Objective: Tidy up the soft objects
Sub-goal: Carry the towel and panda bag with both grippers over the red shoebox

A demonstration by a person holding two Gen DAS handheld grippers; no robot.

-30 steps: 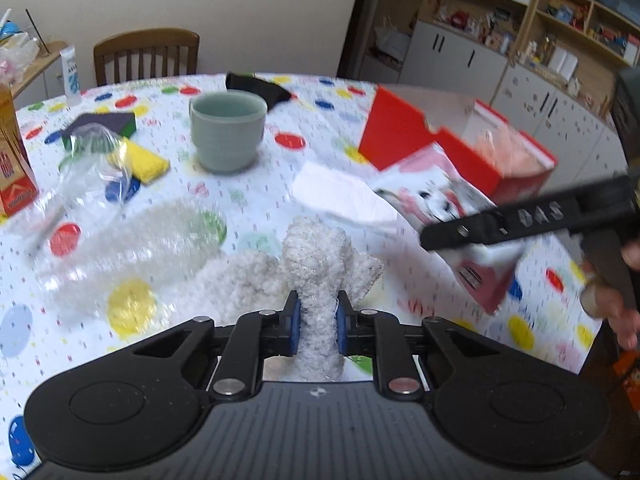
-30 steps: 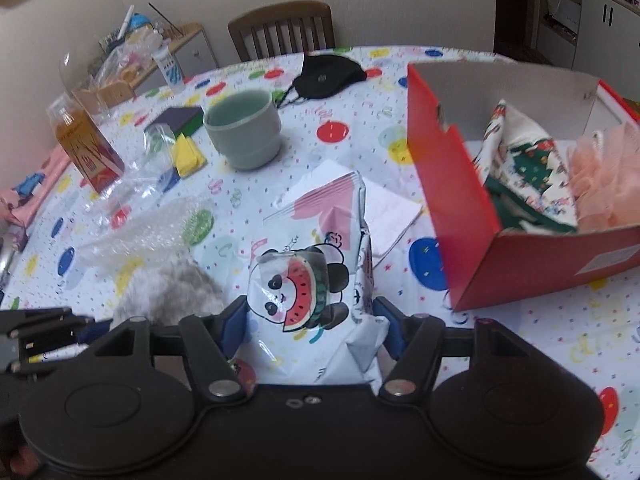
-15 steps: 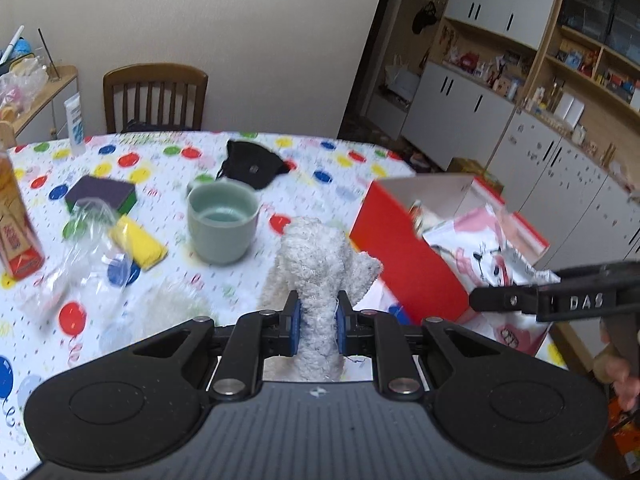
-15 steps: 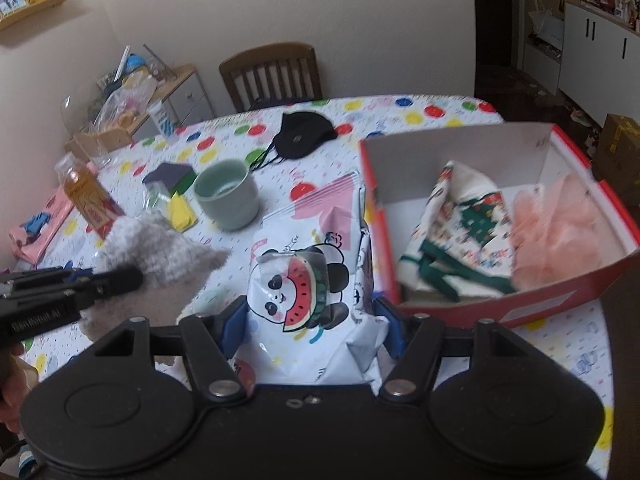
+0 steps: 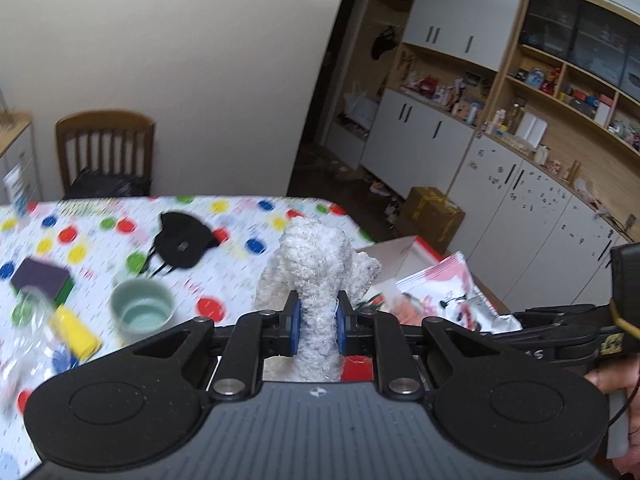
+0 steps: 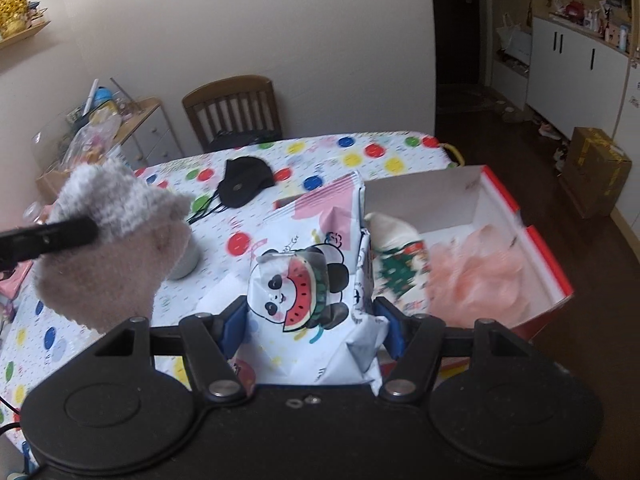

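My left gripper (image 5: 316, 330) is shut on a fluffy white-grey cloth (image 5: 316, 272) and holds it in the air above the table; the cloth also shows in the right wrist view (image 6: 116, 240). My right gripper (image 6: 312, 328) is shut on a soft panda-print pack (image 6: 316, 276), held just left of the red box (image 6: 536, 248). The box is open and holds a Christmas-print cloth (image 6: 400, 268) and a pink mesh puff (image 6: 480, 272). The pack also shows in the left wrist view (image 5: 444, 292).
On the polka-dot table (image 5: 240, 248) lie a black face mask (image 5: 180, 244), a green cup (image 5: 142, 312), a yellow sponge (image 5: 76, 332) and a purple sponge (image 5: 40, 280). A wooden chair (image 6: 232, 110) stands behind the table. A cardboard box (image 6: 596, 168) sits on the floor.
Both grippers have risen well above the table with their loads. The right gripper has moved the panda pack towards the red box; the left has brought the fluffy cloth up and rightward.
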